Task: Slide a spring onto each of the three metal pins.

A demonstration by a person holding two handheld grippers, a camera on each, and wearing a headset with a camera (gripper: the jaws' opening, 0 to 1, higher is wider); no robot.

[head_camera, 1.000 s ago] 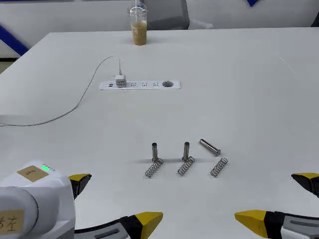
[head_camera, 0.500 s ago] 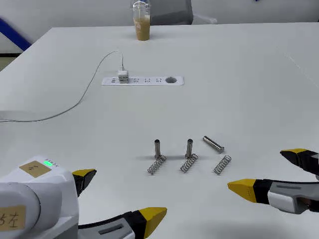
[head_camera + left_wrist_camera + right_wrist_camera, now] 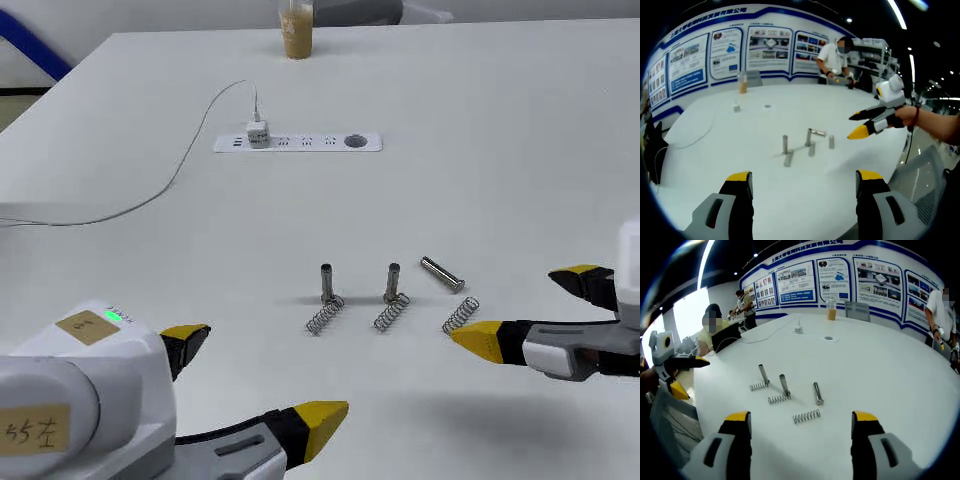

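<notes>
In the head view, bare table (image 3: 520, 150) lies open across the right side and through the middle band below the power strip (image 3: 298, 143). At centre, two upright pins (image 3: 326, 281) stand close together. Three springs (image 3: 391, 312) lie just below them and a lying pin (image 3: 441, 273) to their right, leaving narrow gaps. A charger cable (image 3: 170, 185) crosses the upper left, and a drink cup (image 3: 296, 30) stands at the top.

I work at a big white table (image 3: 520, 130) with a grey chair (image 3: 858, 310) at its far side. Behind it the wall (image 3: 725, 292) carries a row of blue-and-white posters (image 3: 797, 285), and strip lights (image 3: 898, 14) shine on the dark ceiling (image 3: 920, 35).
</notes>
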